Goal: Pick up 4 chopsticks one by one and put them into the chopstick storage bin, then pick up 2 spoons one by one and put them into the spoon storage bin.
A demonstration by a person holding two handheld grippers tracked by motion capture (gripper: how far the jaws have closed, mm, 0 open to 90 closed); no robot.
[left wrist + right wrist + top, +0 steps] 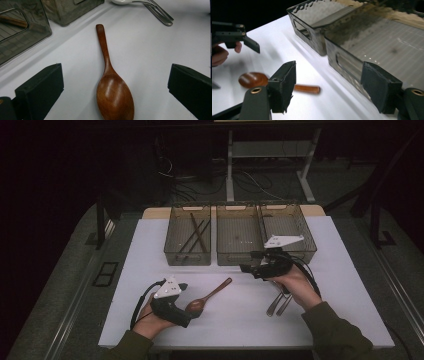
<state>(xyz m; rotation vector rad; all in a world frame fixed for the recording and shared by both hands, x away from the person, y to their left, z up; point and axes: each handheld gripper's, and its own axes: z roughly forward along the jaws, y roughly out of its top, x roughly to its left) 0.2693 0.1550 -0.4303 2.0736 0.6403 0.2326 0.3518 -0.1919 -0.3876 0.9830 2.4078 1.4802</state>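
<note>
Left claw (186, 301), nearest, released: jaws wide apart, flanking the bowl of the wooden spoon (113, 92) without touching it. Spoon flat on the white bench (240, 320), bowl between the jaws, handle running straight ahead of the claw toward the bins.

Ahead and to the right of the left claw: metal cutlery (160, 12), apparently a fork or two, flat on the bench; in the high view just below the right hand (295, 287).

Right claw (329, 85) released as well, jaws spread and empty, poised just in front of the wall of the middle bin (347, 62); spoon handle visible beyond its left jaw.

Farthest: three dark translucent bins in a row at the far bench edge. Left bin (187, 237) holding slim dark sticks, probably chopsticks; middle bin apparently empty; right bin (292, 230) with contents hard to make out.

Likely risks: a closing grip on the rounded, glossy bowl, squeezing the spoon out forward or rolling it; jaw tips scraping the bench if too low; a long handle, held from the bowl end, tipping downward or striking a bin rim; a sideways sweep of the right claw nudging the middle bin.
</note>
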